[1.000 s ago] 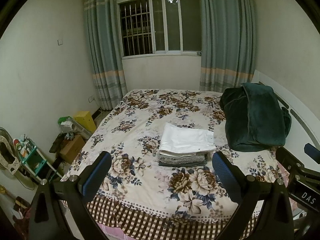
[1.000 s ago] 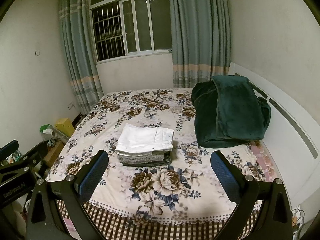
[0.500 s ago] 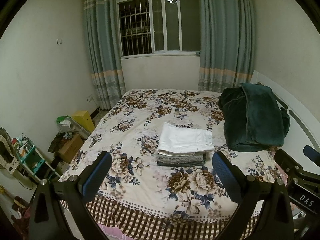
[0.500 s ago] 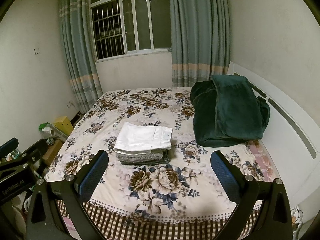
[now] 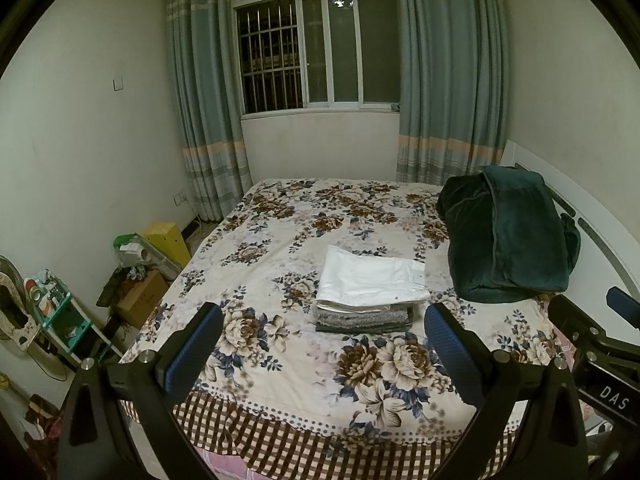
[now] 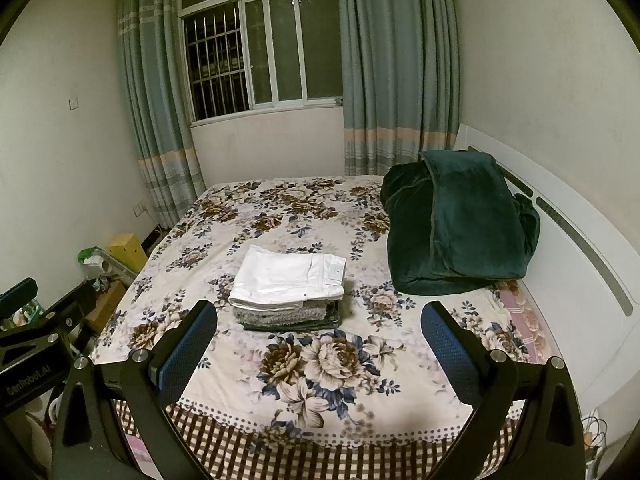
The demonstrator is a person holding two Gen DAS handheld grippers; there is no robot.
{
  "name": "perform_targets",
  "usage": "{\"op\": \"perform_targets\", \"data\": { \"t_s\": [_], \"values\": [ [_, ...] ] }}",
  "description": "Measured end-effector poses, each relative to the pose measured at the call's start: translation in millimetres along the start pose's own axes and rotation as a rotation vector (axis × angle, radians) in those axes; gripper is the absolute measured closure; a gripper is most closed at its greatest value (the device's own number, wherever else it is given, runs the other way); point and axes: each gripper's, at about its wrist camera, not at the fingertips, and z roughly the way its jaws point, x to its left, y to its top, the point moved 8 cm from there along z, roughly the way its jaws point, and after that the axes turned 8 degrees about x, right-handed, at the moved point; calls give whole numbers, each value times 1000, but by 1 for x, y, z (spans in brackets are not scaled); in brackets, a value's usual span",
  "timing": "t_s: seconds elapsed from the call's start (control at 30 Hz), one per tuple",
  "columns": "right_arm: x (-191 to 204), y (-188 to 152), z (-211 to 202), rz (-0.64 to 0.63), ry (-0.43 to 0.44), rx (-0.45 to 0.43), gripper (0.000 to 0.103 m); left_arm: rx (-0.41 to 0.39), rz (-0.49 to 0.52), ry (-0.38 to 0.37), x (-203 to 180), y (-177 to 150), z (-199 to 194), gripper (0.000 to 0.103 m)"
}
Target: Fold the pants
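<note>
White pants (image 5: 371, 283): lay folded atop a stack of folded garments (image 5: 364, 316) mid-bed; position unchanged from a second earlier.
Floral bedspread (image 5: 304, 384): appeared slightly farther than before; both cameras had drawn back a little.
Left gripper (image 5: 322, 354): jaws wide, empty, at the bed's foot.
Right gripper (image 6: 318, 350): jaws wide, empty, alongside.
Green blanket (image 5: 508, 236): heaped against the headboard, undisturbed.

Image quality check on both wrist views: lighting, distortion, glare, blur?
Left wrist: dim warm indoor light, night outside the window; strong fisheye bending, black corners; small lamp reflection in the glass; white pants sharp. Right wrist: same light and bending; the headboard curves hard; the green blanket loses detail in shadow; no motion blur.
</note>
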Motion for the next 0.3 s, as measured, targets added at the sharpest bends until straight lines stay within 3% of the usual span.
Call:
{"op": "perform_targets", "data": {
  "t_s": [0.3],
  "values": [
    [0,-1,-1,0,4,-3,0,-6,-4,1,-2,3,-2,0]
  ]
}}
